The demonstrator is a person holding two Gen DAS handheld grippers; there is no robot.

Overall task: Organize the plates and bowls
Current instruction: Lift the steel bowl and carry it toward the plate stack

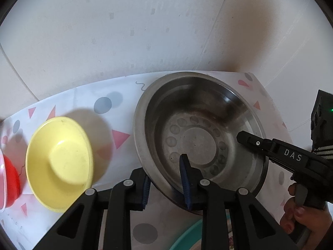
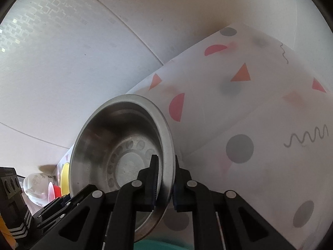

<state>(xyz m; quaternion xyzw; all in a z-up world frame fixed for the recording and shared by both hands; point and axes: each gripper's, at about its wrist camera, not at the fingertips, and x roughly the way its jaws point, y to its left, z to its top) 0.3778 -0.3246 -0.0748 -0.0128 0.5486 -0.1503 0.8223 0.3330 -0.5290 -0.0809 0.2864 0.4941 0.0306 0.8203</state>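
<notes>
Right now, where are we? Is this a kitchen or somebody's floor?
Probably a home floor set up for sorting dishes, not clearly a kitchen. A patterned plastic sheet lies over pale floor tiles, and on it sit a steel bowl, a yellow bowl and a red dish.

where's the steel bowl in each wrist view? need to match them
Left wrist: steel bowl right of centre, near rim clamped by the left hand-held gripper; the right hand-held gripper grips its right rim.
Right wrist: steel bowl lower centre-left, tilted, rim between the right hand-held gripper's fingers.
Shared landmark: yellow bowl, left of the steel bowl in both views.
</notes>
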